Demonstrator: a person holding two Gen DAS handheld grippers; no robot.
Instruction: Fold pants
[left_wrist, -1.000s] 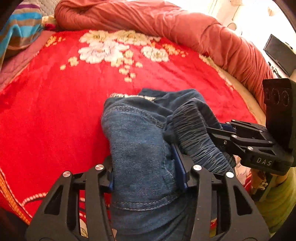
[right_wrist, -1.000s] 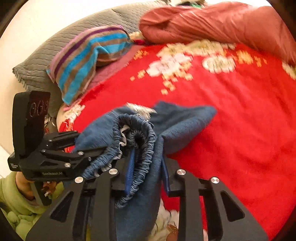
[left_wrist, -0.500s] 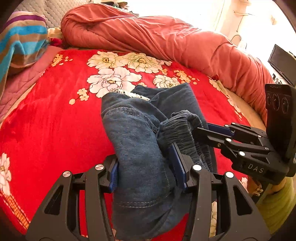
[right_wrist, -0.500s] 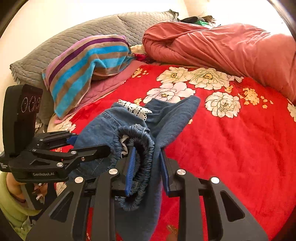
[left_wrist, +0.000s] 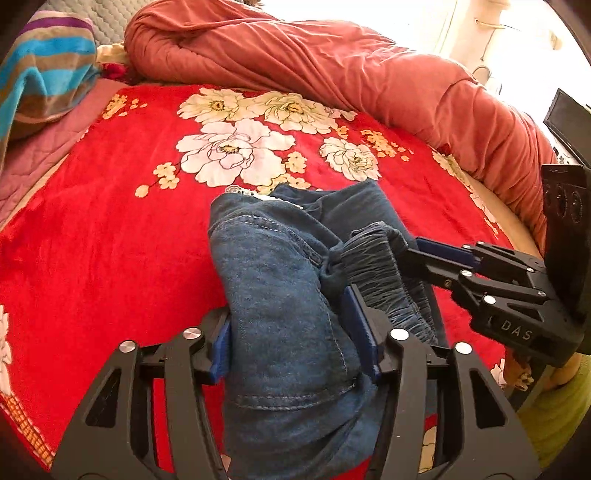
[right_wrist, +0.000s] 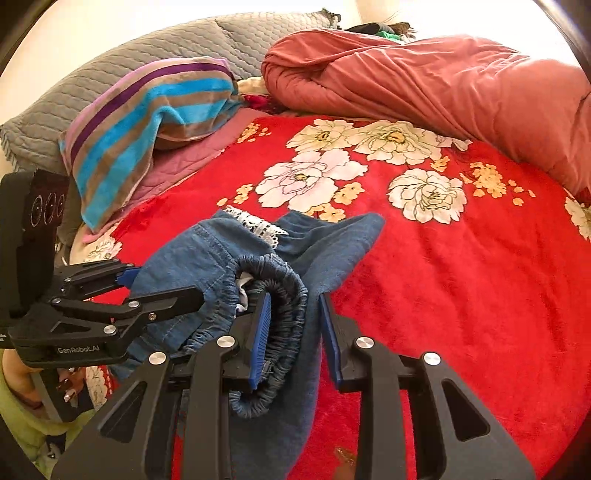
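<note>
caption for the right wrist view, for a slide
Right gripper holds the elastic waistband of blue pants above a red floral blanket.

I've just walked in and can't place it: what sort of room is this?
Most likely a bedroom: a red flowered blanket spread over a bed, a rolled quilt along the far side, and pillows at its head.
</note>
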